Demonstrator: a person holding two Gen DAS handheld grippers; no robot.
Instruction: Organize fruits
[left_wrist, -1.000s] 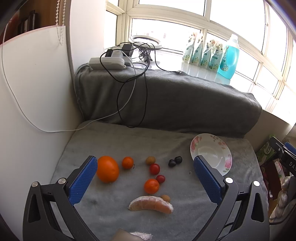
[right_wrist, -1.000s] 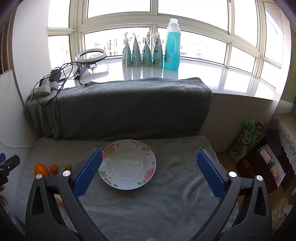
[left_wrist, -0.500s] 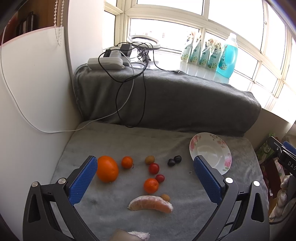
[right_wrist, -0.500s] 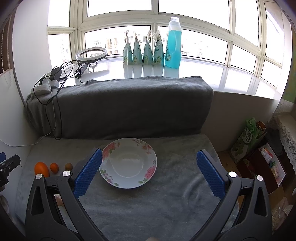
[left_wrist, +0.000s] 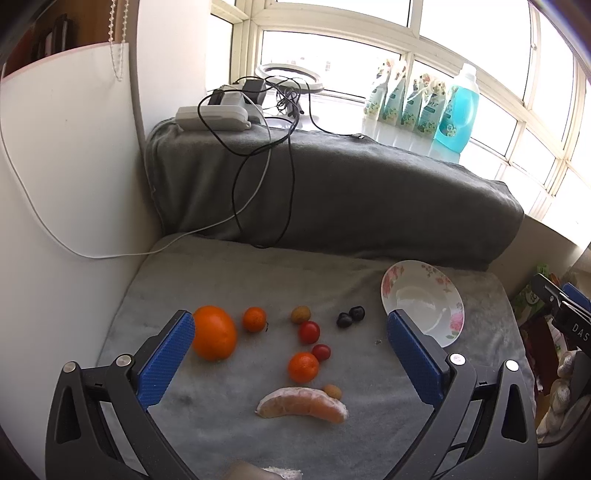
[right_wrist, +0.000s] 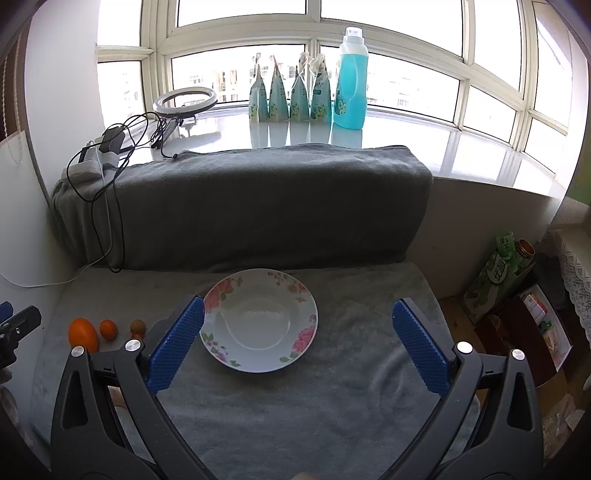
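Both grippers' jaws wide, empty: left gripper (left_wrist: 290, 326) over scattered fruit, right gripper (right_wrist: 297, 314) seemingly above plate (right_wrist: 236, 360).

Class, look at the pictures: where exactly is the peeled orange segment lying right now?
In the left wrist view, the peeled orange segment lies on the grey blanket nearest the camera, just below a small tangerine, with a tiny brownish fruit at its right end.

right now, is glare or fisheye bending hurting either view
Left wrist view: bright, blown-out window panes, frame bent by fisheye, yet the large orange on the grey towel stays sharp. Right wrist view: glossy sheen on the white floral plate, corners vignetted dark.
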